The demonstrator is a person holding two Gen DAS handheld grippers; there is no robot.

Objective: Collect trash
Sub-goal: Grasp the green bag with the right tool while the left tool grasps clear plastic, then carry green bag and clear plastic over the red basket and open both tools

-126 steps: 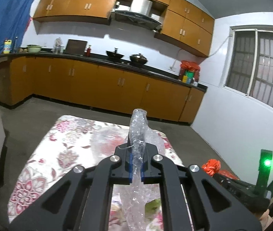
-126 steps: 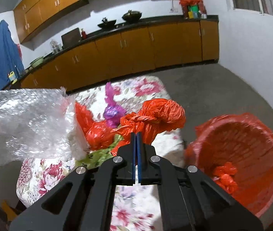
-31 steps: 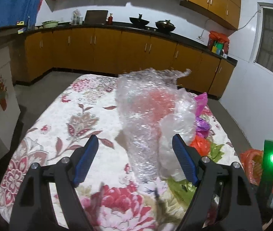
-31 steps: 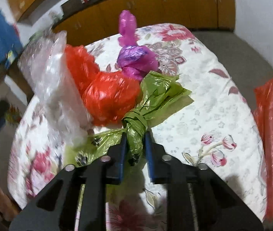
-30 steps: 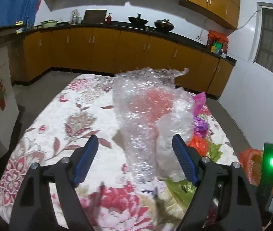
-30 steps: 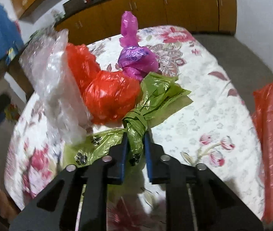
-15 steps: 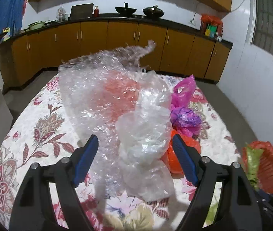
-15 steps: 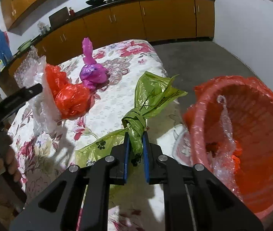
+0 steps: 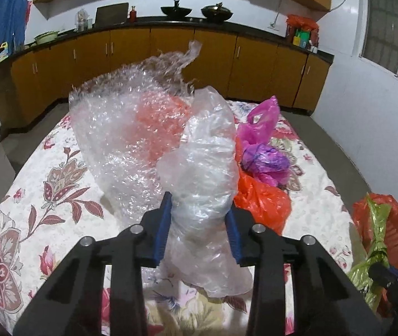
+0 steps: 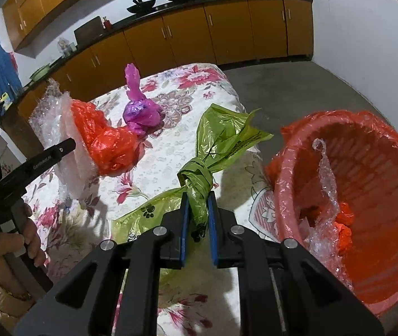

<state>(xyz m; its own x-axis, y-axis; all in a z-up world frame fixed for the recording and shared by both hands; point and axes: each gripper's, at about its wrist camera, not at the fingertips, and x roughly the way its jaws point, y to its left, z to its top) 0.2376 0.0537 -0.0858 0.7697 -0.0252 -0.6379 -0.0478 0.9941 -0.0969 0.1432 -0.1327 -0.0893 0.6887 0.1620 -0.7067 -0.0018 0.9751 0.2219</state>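
You are pinching the knotted green plastic bag point(image 10: 196, 179) in your right gripper point(image 10: 197, 224), holding it over the table edge beside the red-lined round bin point(image 10: 283, 168), which is holding bubble wrap and red scraps. Your left gripper point(image 9: 199, 224) is closing on the crumpled clear plastic bag point(image 9: 201, 168), its pads pressing both sides, with bubble wrap point(image 9: 120, 128), an orange bag point(image 9: 263, 198) and a purple bag point(image 9: 263, 151) crowding the floral tablecloth point(image 9: 44, 184).
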